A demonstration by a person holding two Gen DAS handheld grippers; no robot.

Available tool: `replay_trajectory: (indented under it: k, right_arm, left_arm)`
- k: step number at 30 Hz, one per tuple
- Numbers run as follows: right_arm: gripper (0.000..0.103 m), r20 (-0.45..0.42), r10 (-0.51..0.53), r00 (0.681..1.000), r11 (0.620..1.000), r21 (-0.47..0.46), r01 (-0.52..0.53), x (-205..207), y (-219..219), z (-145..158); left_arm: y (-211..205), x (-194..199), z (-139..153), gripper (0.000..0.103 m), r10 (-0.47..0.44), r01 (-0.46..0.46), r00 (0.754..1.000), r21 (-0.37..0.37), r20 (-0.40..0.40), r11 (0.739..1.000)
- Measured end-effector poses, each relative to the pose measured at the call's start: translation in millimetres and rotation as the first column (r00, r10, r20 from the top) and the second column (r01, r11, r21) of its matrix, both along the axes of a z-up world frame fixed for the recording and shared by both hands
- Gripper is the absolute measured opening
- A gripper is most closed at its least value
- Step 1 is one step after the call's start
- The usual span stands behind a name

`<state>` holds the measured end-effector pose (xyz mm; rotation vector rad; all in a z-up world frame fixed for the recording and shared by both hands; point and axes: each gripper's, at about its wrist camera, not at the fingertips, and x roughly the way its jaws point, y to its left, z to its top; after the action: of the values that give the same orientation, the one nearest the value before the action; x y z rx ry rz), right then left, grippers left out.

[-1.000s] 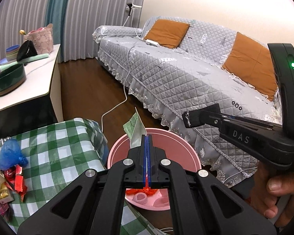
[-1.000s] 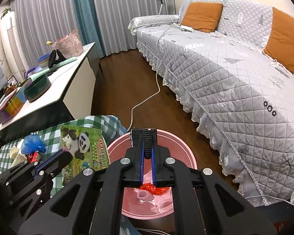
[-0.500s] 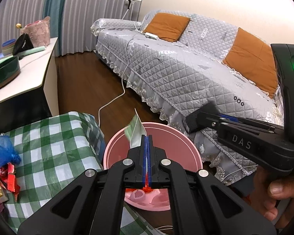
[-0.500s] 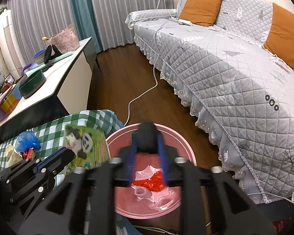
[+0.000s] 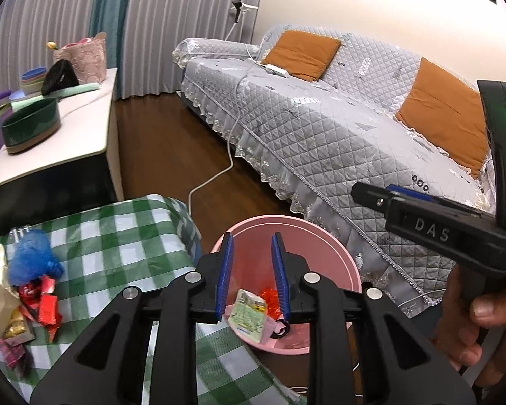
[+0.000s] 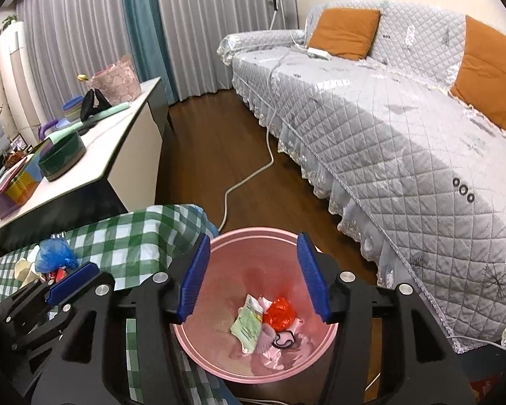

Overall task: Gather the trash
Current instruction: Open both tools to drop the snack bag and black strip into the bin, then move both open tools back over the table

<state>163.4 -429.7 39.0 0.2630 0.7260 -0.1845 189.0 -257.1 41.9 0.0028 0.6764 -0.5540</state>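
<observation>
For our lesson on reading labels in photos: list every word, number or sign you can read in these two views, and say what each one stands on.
"DAS": raised letters on the black body of the right gripper, seen from the left wrist view.
Green-and-white wrapper in the pink bin: it carries print, too small and blurred to read.
Red wrappers on the checked tablecloth: any print is too blurred to read.
No other text is legible.

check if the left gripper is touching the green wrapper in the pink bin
Apart. The right wrist view shows the green wrapper lying on the pink bin floor; the opening left gripper has nothing between its pads.
</observation>
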Motion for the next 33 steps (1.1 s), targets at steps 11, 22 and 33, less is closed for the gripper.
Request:
replay_trajectory:
  k: [11,22,33]
  right_arm:
    - [0.054,0.087,0.020,0.996,1.000,0.002,-0.020,-8,37,29]
    - [0.054,0.169,0.115,0.979,0.993,0.012,-0.119,-17,93,62]
    - [0.046,0.171,0.220,0.960,0.974,0.017,-0.226,-12,148,62]
  left_arm:
    - [64,-18,35,0.023,0.082,-0.082,0.995,-0.007,0.055,0.997]
    - [158,-38,70,0.023,0.200,-0.199,0.975,-0.016,0.098,0.980]
    - [278,-49,91,0.023,0.357,-0.357,0.927,-0.017,0.116,0.934]
